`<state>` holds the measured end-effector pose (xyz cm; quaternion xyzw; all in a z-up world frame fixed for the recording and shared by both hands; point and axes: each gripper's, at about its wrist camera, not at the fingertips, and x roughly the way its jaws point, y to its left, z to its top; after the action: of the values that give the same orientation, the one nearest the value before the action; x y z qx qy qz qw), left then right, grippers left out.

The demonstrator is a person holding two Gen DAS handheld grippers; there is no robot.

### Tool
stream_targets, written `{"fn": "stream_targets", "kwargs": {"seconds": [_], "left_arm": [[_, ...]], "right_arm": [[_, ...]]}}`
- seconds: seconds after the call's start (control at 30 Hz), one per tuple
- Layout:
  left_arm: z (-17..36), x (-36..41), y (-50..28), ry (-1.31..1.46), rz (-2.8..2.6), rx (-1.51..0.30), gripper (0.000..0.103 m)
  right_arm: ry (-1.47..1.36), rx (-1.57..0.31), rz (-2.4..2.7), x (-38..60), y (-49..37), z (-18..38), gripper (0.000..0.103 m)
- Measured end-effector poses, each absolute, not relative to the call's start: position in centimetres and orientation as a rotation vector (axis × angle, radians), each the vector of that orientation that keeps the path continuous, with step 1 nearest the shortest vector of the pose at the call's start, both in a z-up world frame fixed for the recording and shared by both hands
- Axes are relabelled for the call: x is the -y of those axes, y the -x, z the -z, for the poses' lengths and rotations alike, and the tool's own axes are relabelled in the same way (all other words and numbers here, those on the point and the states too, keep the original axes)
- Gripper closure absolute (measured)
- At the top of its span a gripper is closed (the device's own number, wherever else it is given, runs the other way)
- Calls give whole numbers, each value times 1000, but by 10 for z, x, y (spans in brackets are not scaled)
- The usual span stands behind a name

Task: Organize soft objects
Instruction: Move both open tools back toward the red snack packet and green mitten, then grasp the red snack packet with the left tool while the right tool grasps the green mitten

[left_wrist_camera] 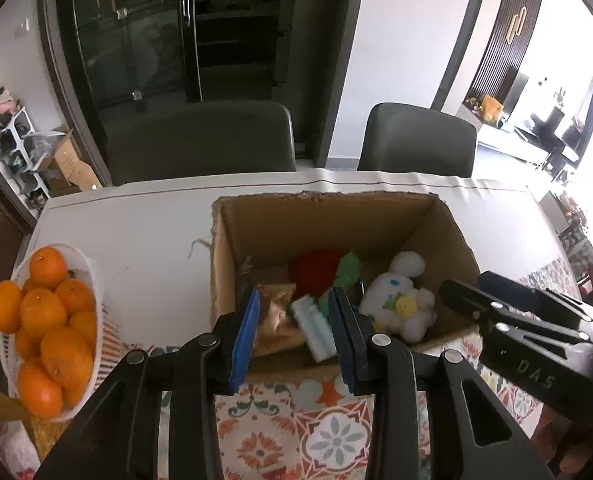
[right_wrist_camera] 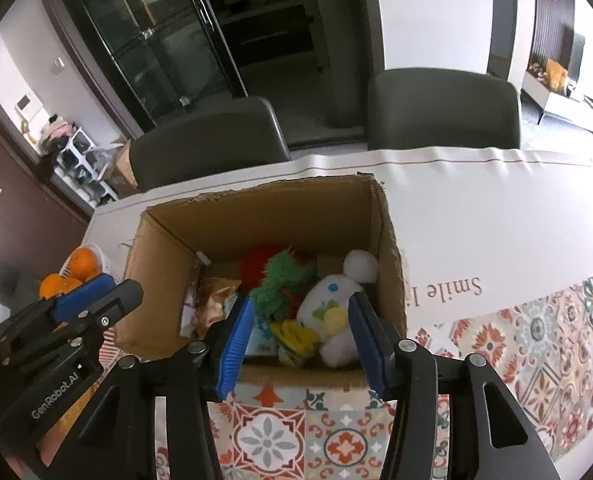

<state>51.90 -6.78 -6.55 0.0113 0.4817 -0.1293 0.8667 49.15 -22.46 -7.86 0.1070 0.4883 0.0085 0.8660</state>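
Note:
An open cardboard box stands on the table. Inside lie a white plush toy, a red fuzzy ball, a green fuzzy toy, a crinkled brown snack packet, a pale tube and a yellow packet. My left gripper is open and empty, just before the box's near wall. My right gripper is open and empty at the same wall, and it also shows at the right of the left wrist view.
A white basket of oranges stands left of the box. The table carries a white cloth and a patterned tile-print mat. Two dark chairs stand at the far edge.

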Motion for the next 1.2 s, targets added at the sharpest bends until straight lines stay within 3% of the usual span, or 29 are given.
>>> {"fn": "stream_targets", "kwargs": {"seconds": [0.27, 0.57, 0.7, 0.83, 0.9, 1.1, 1.2], "left_arm": [[48, 51, -462, -37, 256, -966, 67], [48, 58, -398, -59, 297, -982, 67], [57, 63, -373, -78, 285, -990, 65], [73, 63, -355, -94, 263, -1011, 58], [84, 61, -352, -89, 255, -1045, 51], [117, 55, -346, -116, 195, -1117, 37], [133, 54, -346, -144, 160, -1145, 35]], "right_arm": [[-246, -947, 24, 221, -435, 56, 42], [-280, -964, 48, 233, -368, 58, 41], [-286, -998, 79, 239, -343, 70, 33], [-292, -1058, 118, 244, -326, 90, 29], [-294, -1095, 153, 245, -322, 100, 17], [-361, -1222, 226, 250, -317, 141, 13], [-386, -1248, 280, 253, -313, 159, 13]]}}
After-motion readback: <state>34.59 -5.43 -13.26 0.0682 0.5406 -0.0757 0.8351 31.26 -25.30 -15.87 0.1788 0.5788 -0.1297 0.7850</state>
